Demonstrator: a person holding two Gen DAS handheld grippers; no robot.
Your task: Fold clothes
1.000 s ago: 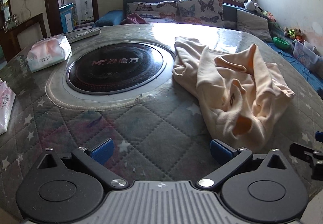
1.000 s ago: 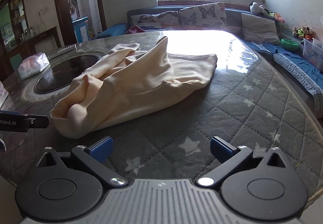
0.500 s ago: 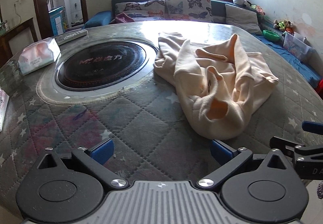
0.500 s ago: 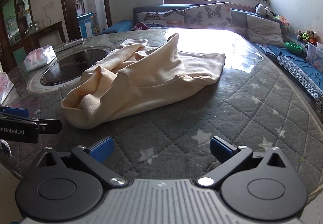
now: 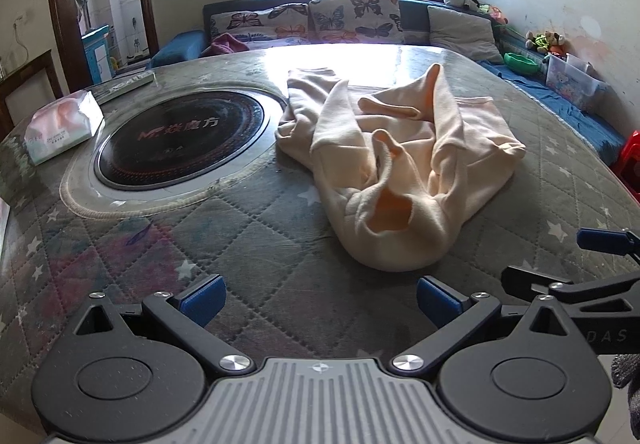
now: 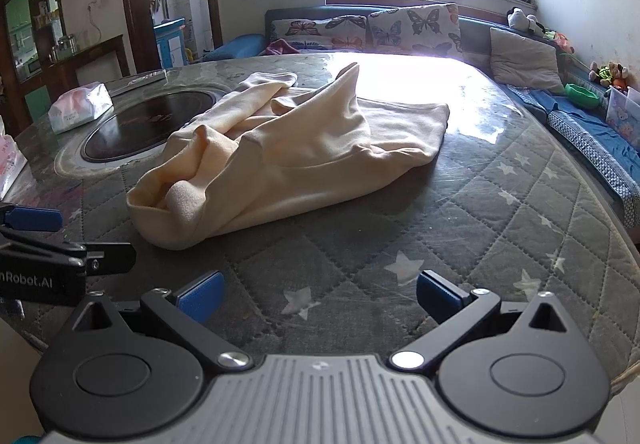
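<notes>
A cream, crumpled garment (image 5: 404,160) lies in a heap on the round quilted table (image 5: 224,240), with one sleeve opening facing me. My left gripper (image 5: 320,298) hovers open over the near table edge, short of the garment and a little left of its near end. In the right wrist view the same garment (image 6: 280,152) spreads from the centre to the left. My right gripper (image 6: 320,294) is open and empty, over bare quilted cover to the right of the garment's near end. Each gripper shows at the side of the other's view.
A black round hob plate (image 5: 180,136) is set into the table at the left. A tissue pack (image 5: 60,124) lies beyond it at the table's left edge. Behind the table stands a sofa with butterfly cushions (image 5: 352,16), and toys and boxes (image 5: 568,72) line the right wall.
Both grippers have drawn back and turned slightly, so the garment sits more central and farther in each view. The garment itself has not moved. Both stay open.
</notes>
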